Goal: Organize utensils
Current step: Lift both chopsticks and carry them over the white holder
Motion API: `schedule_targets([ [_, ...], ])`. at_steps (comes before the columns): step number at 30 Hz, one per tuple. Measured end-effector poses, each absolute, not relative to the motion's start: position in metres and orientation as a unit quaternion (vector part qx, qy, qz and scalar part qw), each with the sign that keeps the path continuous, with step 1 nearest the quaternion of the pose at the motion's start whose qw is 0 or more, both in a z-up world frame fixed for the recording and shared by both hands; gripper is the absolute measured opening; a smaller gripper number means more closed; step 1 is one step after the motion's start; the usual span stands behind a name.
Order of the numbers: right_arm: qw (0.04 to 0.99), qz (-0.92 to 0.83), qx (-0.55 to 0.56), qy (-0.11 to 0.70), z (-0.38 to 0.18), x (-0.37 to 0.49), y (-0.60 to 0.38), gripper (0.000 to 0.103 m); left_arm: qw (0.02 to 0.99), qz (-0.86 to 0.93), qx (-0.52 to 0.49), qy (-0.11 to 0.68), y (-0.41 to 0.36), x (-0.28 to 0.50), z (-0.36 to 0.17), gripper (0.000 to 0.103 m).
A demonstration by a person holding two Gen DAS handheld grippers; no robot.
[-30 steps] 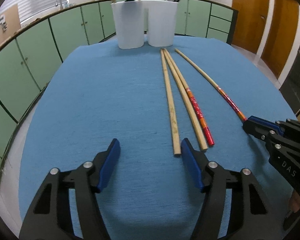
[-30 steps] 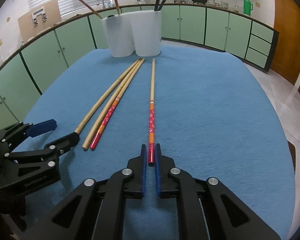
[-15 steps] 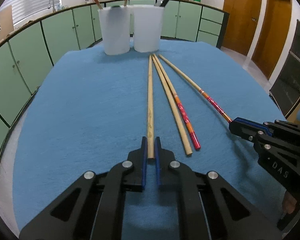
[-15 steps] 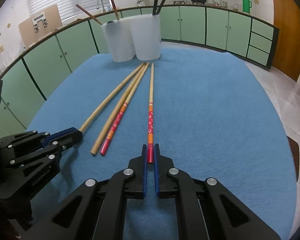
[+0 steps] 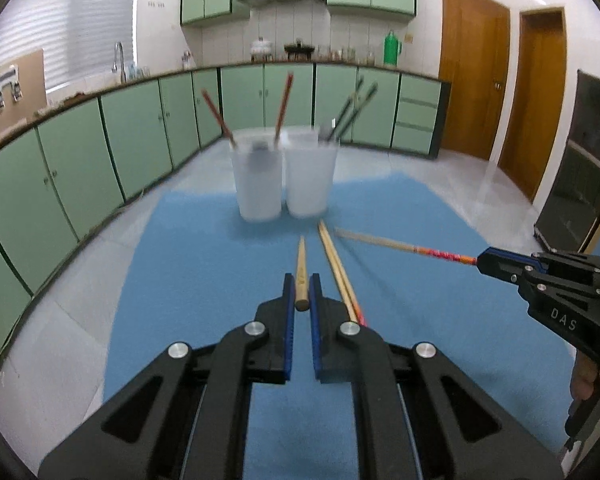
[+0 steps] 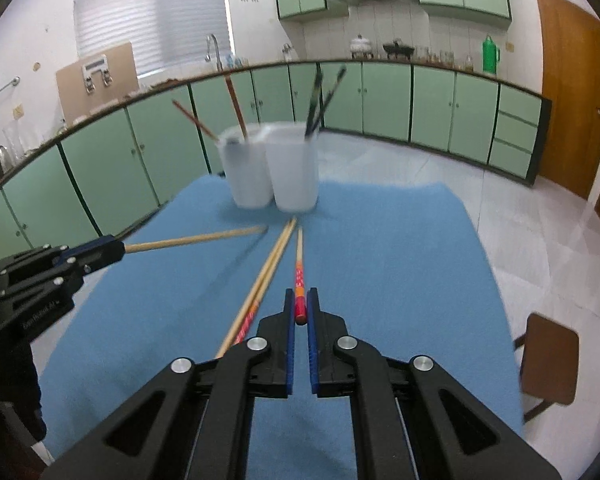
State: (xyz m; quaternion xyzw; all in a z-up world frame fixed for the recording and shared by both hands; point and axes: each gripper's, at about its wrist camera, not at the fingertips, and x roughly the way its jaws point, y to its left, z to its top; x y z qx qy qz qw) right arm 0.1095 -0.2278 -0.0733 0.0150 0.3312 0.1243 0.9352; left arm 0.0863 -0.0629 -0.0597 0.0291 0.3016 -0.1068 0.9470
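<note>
My left gripper [image 5: 301, 292] is shut on the near end of a plain wooden chopstick [image 5: 301, 264], held above the blue cloth [image 5: 204, 272]. My right gripper [image 6: 301, 304] is shut on the red end of a red-patterned chopstick [image 6: 299, 256], also lifted. Each gripper shows in the other view: the right gripper [image 5: 485, 261] with its chopstick [image 5: 396, 245], the left gripper [image 6: 118, 246] with its chopstick [image 6: 196, 238]. Two more chopsticks [image 6: 268, 276] lie side by side on the cloth. Beyond them stand two white cups [image 5: 258, 184] [image 5: 310, 178] with chopsticks in them.
Green cabinets [image 5: 80, 160] run around the room behind the table. A brown chair seat [image 6: 548, 360] stands by the table's right edge. A dark appliance [image 5: 580, 184] is at the far right. The cloth [image 6: 400, 264] to the right of the chopsticks is bare.
The left gripper went from open to shut on the plain chopstick. Both grippers then rose, lifting their chopsticks off the cloth, and both views tilted up towards the cups.
</note>
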Motion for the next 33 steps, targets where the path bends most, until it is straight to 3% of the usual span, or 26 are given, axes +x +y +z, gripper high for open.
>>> schedule_targets([
  [22,0.940,0.222,-0.018,0.258,0.061,0.165,-0.218,0.005,0.966,-0.159,0.036,0.199,-0.059,0.107,0.050,0.006],
  [33,0.959,0.210,-0.004,0.191,0.132,0.217,-0.220,0.005,0.984,-0.137,0.041,0.108,-0.056,0.135,0.126,0.006],
])
